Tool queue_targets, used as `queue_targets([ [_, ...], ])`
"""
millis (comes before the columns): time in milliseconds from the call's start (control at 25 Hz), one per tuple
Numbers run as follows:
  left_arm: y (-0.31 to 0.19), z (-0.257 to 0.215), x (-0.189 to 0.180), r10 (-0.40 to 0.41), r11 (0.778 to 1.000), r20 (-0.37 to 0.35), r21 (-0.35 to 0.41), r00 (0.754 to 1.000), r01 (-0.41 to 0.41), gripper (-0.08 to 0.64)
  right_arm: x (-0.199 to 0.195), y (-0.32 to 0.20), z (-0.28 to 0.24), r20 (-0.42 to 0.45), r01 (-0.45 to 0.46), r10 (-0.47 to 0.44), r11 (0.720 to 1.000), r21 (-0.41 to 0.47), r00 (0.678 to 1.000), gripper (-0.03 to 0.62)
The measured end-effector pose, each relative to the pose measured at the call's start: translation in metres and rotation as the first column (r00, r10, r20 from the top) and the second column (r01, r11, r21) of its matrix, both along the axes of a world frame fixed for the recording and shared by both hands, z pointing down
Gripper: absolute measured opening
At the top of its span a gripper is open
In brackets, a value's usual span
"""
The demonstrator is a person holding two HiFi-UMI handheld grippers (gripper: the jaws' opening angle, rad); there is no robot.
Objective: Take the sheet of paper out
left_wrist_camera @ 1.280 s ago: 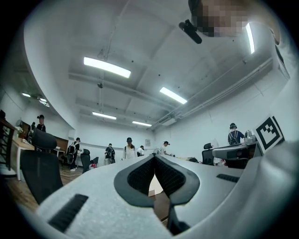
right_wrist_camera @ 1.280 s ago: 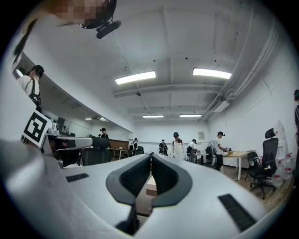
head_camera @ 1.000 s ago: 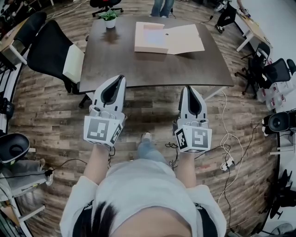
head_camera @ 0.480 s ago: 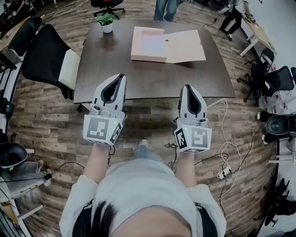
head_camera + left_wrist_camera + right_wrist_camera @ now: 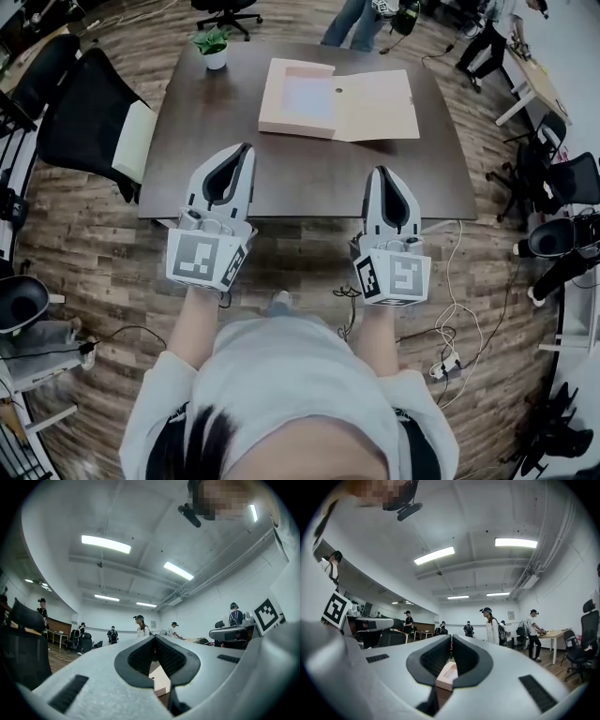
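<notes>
Since the earlier frame the table [image 5: 281, 169] has slid down the picture toward me, and my claw tips now overlap its near edge where before they stood over bare floor.

The sheet of paper [image 5: 310, 97] lies flat in the left half of the open folder [image 5: 380, 105], in the upper middle of the head view. The folder's long side runs left to right across the frame, its flap spread to the right. The sheet sits above and between my two claws, well apart from both. I judge the left claw [image 5: 245, 148] a little nearer to it than the right claw [image 5: 382, 171], since the sheet lies left of the folder's middle.

Both claws are closed tip to tip and hold nothing.

Only the head view shows this layout, along with the potted plant [image 5: 214, 47] at the table's upper-left corner. The gripper views look almost level across the room. In each, only a sliver of the folder shows low in the frame, through the gap behind the closed tips, while people stand in the distance.
</notes>
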State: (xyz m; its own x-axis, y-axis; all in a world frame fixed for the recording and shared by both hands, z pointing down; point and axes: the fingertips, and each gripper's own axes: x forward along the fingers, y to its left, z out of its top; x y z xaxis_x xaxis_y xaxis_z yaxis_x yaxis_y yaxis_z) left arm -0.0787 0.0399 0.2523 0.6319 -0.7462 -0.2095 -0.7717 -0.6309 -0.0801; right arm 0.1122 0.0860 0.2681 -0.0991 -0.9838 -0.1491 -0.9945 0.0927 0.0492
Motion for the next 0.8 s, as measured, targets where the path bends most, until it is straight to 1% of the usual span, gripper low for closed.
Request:
queue_targets([
  [360,-0.021,0.006,0.014,-0.042,0.999,0.022,-0.015,0.999,0.042,0.009,0.016,-0.030,0.008,0.026,0.041,-0.041,0.999,-0.006,0.999,0.017],
  [560,-0.035,0.010,0.020,-0.041,0.999,0.029,-0.022,0.999,0.042,0.009,0.021,-0.044,0.014,0.034,0.045,-0.044,0.999,-0.018,0.998,0.017],
  [800,-0.058,0.014,0.030,-0.023,0.999,0.031,-0.025,0.999,0.023,0.009,0.030,-0.063,0.018,0.037,0.027,-0.026,0.999,-0.025,0.999,0.017],
])
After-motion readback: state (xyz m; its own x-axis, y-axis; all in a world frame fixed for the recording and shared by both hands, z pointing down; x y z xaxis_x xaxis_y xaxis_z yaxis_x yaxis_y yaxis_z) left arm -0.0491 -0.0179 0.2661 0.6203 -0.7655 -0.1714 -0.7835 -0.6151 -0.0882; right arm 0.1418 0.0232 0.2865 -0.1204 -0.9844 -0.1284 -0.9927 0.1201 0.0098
